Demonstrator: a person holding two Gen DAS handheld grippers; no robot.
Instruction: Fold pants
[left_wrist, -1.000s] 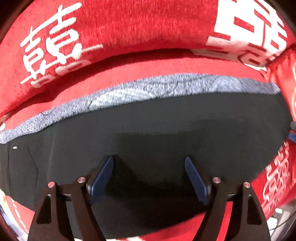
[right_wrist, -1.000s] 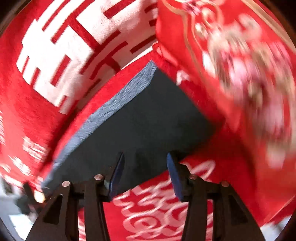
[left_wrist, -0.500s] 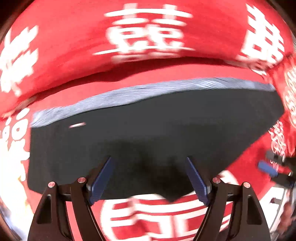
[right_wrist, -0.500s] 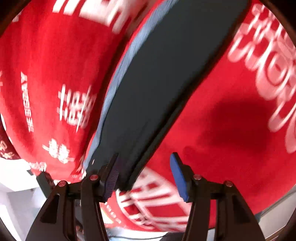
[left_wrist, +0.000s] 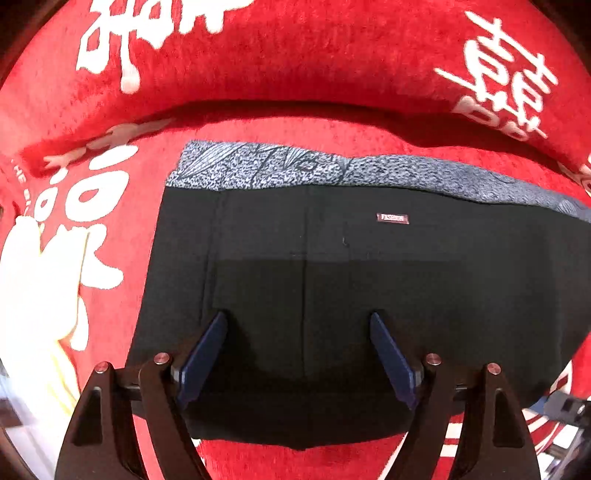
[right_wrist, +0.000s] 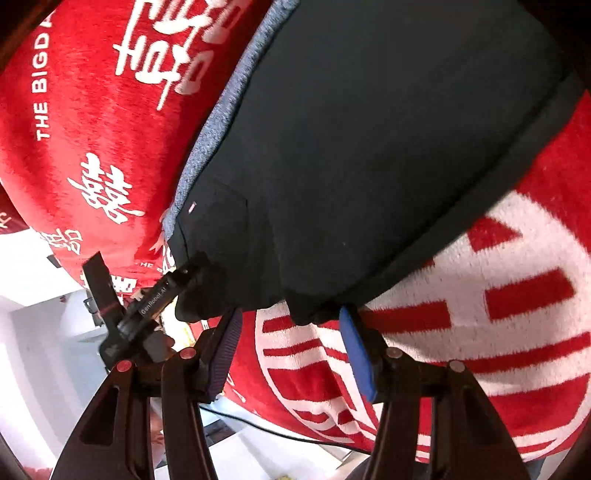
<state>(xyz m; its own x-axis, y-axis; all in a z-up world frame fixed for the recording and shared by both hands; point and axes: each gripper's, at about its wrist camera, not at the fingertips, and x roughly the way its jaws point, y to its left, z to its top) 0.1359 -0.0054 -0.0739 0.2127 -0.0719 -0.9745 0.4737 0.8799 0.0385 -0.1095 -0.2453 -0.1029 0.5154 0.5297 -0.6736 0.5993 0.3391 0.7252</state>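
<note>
Black pants (left_wrist: 369, 280) lie flat on a red blanket (left_wrist: 295, 62), with a grey patterned waistband strip (left_wrist: 295, 166) along the far edge and a small label (left_wrist: 392, 218). My left gripper (left_wrist: 297, 332) hovers over the pants near their left end and points steeply down. Its jaws are opening, the blue pads (left_wrist: 207, 350) stand wide apart, and nothing is clamped. In the right wrist view the pants (right_wrist: 369, 147) stretch away up and right. My right gripper (right_wrist: 291, 325) is open at their near edge. A fold of black fabric dips between its pads (right_wrist: 356, 354), unpressed.
The red blanket (right_wrist: 517, 332) with large white characters covers the surface, and a raised red roll (left_wrist: 258, 44) runs behind the pants. In the right wrist view the left gripper's housing (right_wrist: 147, 299) stands at the pants' near-left corner. Below the blanket's edge are pale floor (right_wrist: 44, 369) and a black cable (right_wrist: 295, 435).
Both views have swept along the pants. The left view now shows their left end and label. The right gripper has come down to the near edge, its jaws slightly wider.
</note>
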